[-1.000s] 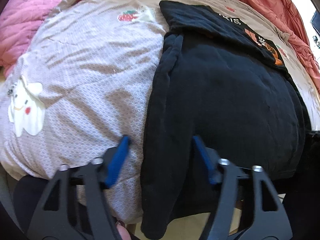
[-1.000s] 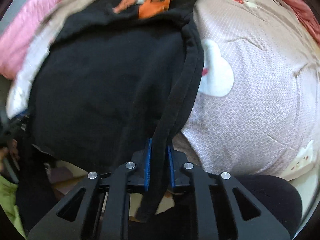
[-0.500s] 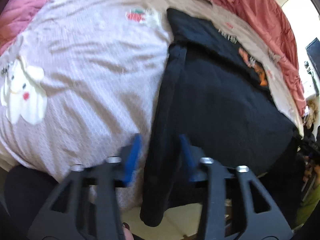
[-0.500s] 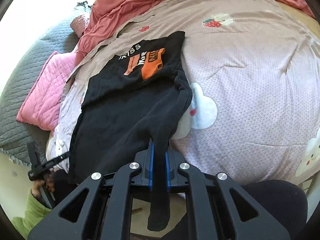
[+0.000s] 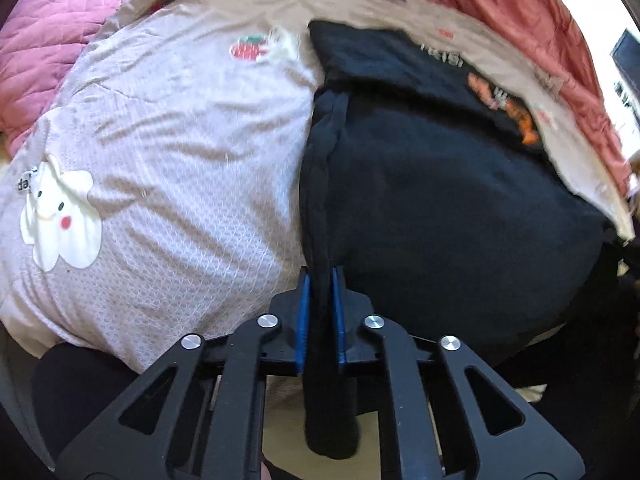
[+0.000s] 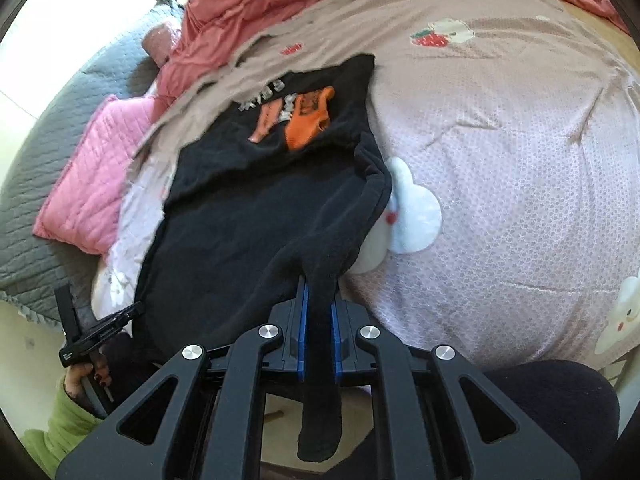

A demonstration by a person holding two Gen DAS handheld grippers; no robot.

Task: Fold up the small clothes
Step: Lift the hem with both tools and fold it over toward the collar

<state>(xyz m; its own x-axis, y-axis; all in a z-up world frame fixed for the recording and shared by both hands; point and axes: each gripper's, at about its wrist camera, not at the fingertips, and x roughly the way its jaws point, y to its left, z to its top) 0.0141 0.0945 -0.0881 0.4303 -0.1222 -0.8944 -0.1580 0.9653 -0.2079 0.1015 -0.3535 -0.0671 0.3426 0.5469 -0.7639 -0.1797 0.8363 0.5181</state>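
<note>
1. Left wrist view: the left claw (image 5: 319, 312), its jaws just closed, pinches the near left edge of the black garment (image 5: 440, 208); a tail of fabric hangs below the pads over the bed's edge.
2. Right wrist view: the right claw (image 6: 319, 320) is clamped on the garment's near right edge, a tail hanging likewise.
3. Key relation: the garment lies on the bedsheet (image 6: 520, 160), its long axis running away from both claws toward the orange print (image 6: 304, 120); each claw holds 1 near corner, so a fold would likely carry the near edge toward the print.
4. Only the right wrist view shows the other hand (image 6: 86, 376) and the whole far hem.
</note>
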